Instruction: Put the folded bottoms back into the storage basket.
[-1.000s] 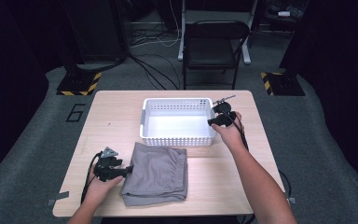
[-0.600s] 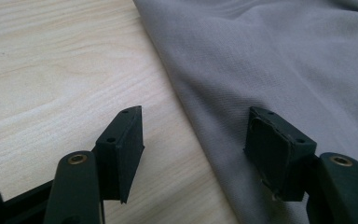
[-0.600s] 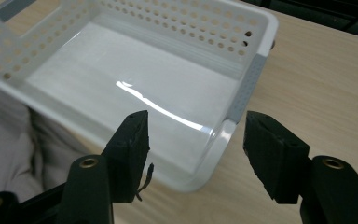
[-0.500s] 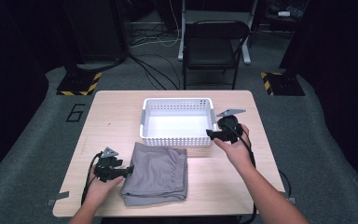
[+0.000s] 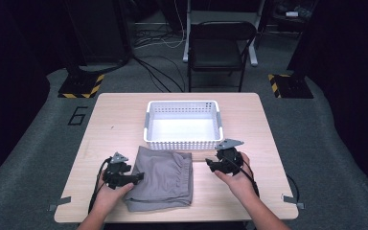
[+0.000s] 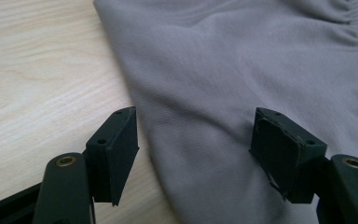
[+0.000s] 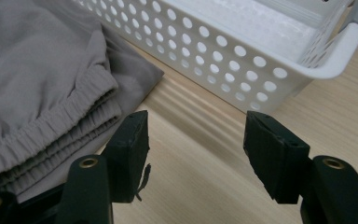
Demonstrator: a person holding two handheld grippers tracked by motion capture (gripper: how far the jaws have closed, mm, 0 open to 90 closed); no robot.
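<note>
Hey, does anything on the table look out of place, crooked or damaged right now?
Nothing stands out. The folded grey garment lies flat beside the white basket, which sits upright and empty. Both the left gripper and right gripper are open.

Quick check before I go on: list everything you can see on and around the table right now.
folded garment: one, grey, elastic waistband, near edge of the table in front of the basket.
basket: one, white, perforated walls, empty, middle of the table.
table: one, light wood.
chair: one, black, beyond the table's far edge.
floor cables: several, dark and white, near the chair.
striped bases: two, black and yellow, far left and far right on the floor.
left gripper: one, black, jaws open over the garment's left edge.
right gripper: one, black, jaws open over bare table beside the waistband.
</note>
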